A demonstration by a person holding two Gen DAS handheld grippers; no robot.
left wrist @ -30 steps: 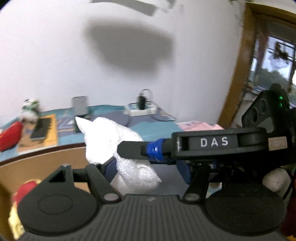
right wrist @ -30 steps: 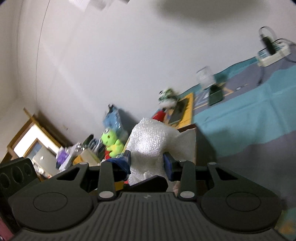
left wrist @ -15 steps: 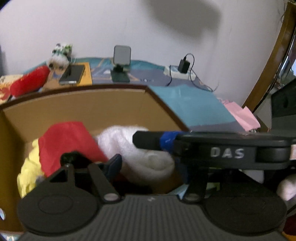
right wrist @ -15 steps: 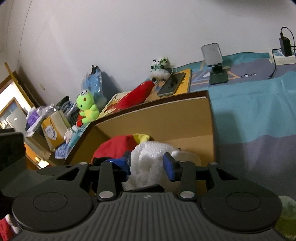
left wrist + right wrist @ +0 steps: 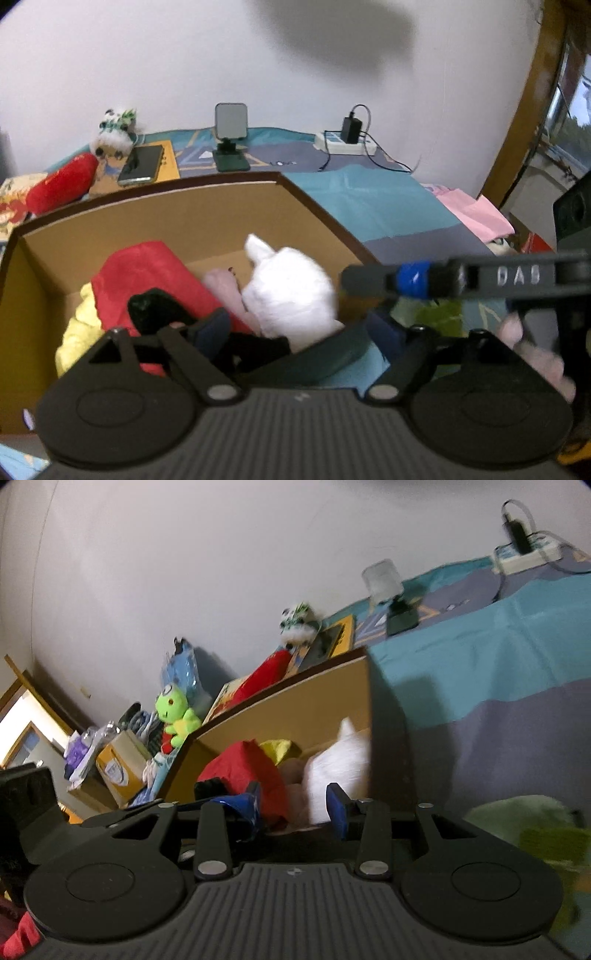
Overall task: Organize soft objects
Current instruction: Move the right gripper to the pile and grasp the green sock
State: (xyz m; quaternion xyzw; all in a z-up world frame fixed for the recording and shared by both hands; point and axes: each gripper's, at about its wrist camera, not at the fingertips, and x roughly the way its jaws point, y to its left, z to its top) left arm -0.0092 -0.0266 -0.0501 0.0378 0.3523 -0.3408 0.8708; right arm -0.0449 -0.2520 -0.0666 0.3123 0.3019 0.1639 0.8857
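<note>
Against the white wall, my left tongs (image 5: 295, 332) are opening wide, empty, over the cardboard box (image 5: 207, 218) where the white plush (image 5: 291, 291) lies; my right tongs (image 5: 295, 808) stand narrow, gripping nothing.

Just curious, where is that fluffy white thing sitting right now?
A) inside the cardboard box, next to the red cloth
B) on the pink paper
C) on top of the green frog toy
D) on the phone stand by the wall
A: the fluffy white thing lies inside the cardboard box, beside the red cloth.
</note>
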